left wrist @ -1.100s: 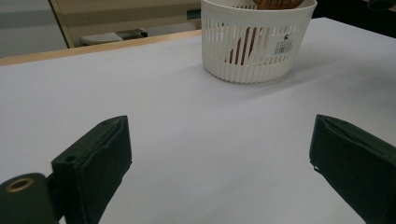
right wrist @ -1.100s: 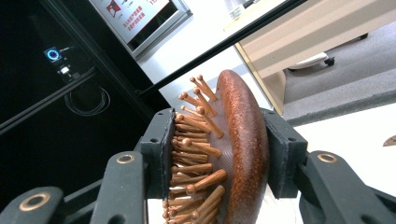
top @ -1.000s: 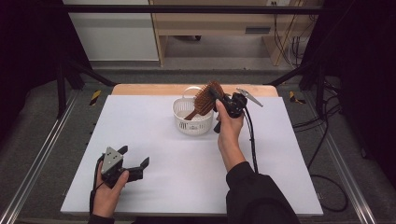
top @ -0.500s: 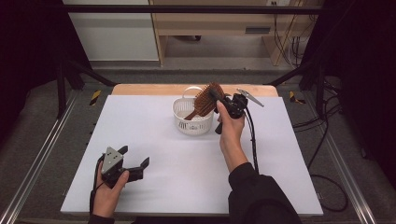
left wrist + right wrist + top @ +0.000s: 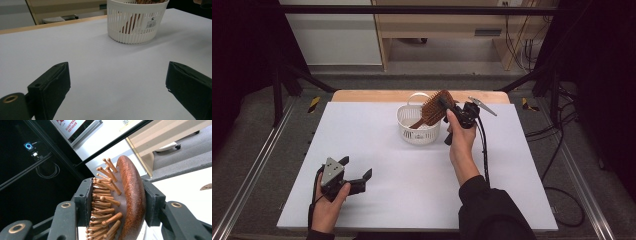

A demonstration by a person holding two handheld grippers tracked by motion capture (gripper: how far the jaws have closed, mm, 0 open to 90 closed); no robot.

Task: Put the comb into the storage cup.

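Observation:
A brown wooden hairbrush (image 5: 433, 108) stands tilted in a white slotted basket (image 5: 412, 131), handle down inside it and head above the rim. My right gripper (image 5: 445, 105) is shut on the head. In the right gripper view, one pad presses the wooden bristle pins and the other the rounded back of the hairbrush (image 5: 131, 192). My left gripper (image 5: 357, 168) rests low at the table's front left, open and holding nothing. In the left gripper view the basket (image 5: 136, 22) stands far ahead of the open left gripper (image 5: 117, 85).
A white sheet (image 5: 412, 185) covers the table, with a wooden strip (image 5: 372, 95) along the far edge. Metal rails (image 5: 257, 170) run along both sides. The right gripper's cable (image 5: 484, 150) hangs beside the forearm.

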